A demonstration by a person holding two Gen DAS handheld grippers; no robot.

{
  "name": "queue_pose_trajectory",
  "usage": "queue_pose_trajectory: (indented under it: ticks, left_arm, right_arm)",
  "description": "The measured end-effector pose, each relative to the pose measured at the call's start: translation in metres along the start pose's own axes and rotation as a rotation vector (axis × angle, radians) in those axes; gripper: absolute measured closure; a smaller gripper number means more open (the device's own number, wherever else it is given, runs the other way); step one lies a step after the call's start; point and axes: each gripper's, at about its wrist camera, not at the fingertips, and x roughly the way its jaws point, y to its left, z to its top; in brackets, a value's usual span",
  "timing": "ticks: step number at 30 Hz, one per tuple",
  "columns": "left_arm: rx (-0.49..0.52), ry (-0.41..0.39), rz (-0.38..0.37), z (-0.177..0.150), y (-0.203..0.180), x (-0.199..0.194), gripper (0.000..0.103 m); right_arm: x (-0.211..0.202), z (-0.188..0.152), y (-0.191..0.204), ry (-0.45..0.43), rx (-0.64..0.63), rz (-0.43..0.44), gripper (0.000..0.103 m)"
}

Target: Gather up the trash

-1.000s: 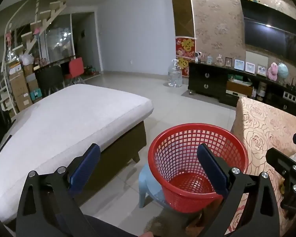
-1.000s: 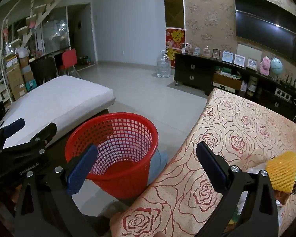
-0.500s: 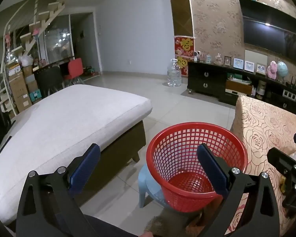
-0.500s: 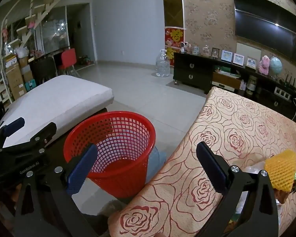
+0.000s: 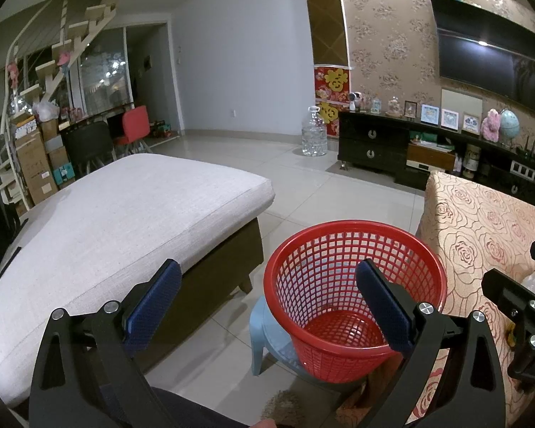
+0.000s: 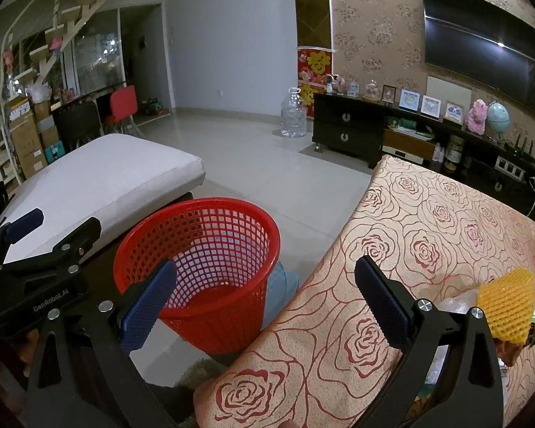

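Right wrist view shows the right gripper (image 6: pixel 264 296) with jaws spread wide and holding nothing, above the rose-print tablecloth (image 6: pixel 428 235). Trash sits at 3 o'clock: a yellow foam net (image 6: pixel 504 306) beside clear plastic wrap (image 6: pixel 460 299). The red basket (image 6: pixel 210 249) waits at 9 o'clock. The left gripper (image 5: pixel 267 306) is likewise spread and empty. Best to swing right and pinch the net across its middle.

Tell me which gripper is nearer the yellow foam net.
Right. The right gripper hangs over the rose tablecloth's edge, the yellow foam net just right of it. The left gripper hangs by the red basket.
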Motion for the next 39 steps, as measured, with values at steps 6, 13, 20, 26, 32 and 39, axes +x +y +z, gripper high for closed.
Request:
queue_pose_trajectory:
  ticks: [6, 13, 20, 26, 32, 39]
  left_arm:
    - [0.008, -0.002, -0.007, -0.002, -0.003, -0.001, 0.008]
    - [0.017, -0.004, -0.017, -0.003, -0.003, -0.003, 0.008]
    - [0.02, -0.003, -0.02, -0.002, -0.004, -0.003, 0.008]
    - [0.024, -0.004, -0.02, -0.003, -0.007, -0.002, 0.008]
    - [0.025, -0.004, -0.025, -0.004, -0.01, -0.003, 0.008]
    - [0.029, -0.004, -0.033, -0.005, -0.013, -0.005, 0.008]
  right_arm:
    - [0.0, 0.0, 0.0, 0.001, 0.0, 0.0, 0.006]
    - [0.001, -0.004, -0.003, 0.003, 0.005, -0.002, 0.006]
    - [0.001, -0.01, -0.007, 0.007, 0.011, -0.008, 0.006]
    - [0.0, -0.007, -0.009, 0.012, 0.015, -0.011, 0.006]
    - [0.0, -0.007, -0.012, 0.017, 0.022, -0.019, 0.006]
    - [0.0, -0.006, -0.012, 0.023, 0.026, -0.027, 0.006]
